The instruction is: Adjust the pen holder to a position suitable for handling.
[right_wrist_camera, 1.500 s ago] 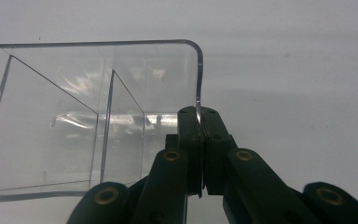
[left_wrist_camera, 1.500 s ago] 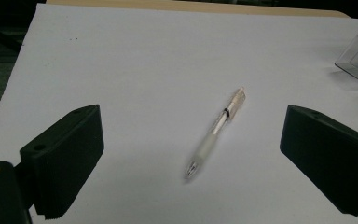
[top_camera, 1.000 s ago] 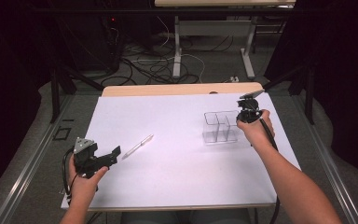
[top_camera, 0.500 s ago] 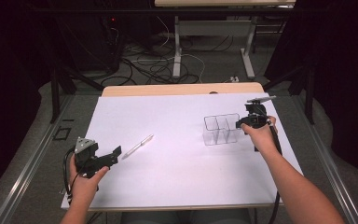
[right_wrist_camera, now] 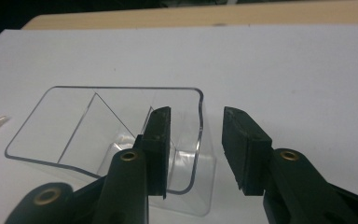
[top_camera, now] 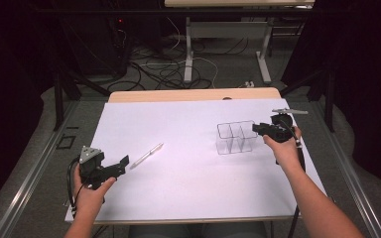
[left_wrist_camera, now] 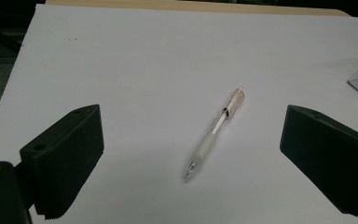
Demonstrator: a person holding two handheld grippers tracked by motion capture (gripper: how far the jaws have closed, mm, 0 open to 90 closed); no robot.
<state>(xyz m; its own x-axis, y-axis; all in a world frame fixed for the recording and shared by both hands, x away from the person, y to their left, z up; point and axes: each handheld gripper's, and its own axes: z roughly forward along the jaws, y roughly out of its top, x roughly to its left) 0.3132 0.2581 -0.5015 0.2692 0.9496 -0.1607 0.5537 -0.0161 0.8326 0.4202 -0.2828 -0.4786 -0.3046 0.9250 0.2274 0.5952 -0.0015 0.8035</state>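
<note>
Right claw (top_camera: 256, 130) sits at the right end of the clear organizer (top_camera: 236, 137), and its jaws have just been opening: the gap between them is now plain in the right gripper view, where one jaw stands inside the end compartment and the other outside the wall. The organizer's end wall (right_wrist_camera: 199, 135) is between them, but the pads no longer press on it, so the grip on the box looks let go. Compared with 1 second ago, the right hand has slid a little toward the right edge of the surface (top_camera: 178, 198), and the organizer rests farther right with it. My reading is that placing the organizer is finished and the hand is free to back off.

Left claw (top_camera: 123, 162) rests near the front left of the surface with its jaws wide apart and nothing between them. The pen (left_wrist_camera: 214, 133) lies flat on the white surface just ahead of it, tip toward the claw, untouched. It looks like the next thing to be picked up.

The organizer has 3 compartments, and all 3 appear empty. The pen is well apart from it, to its left.
</note>
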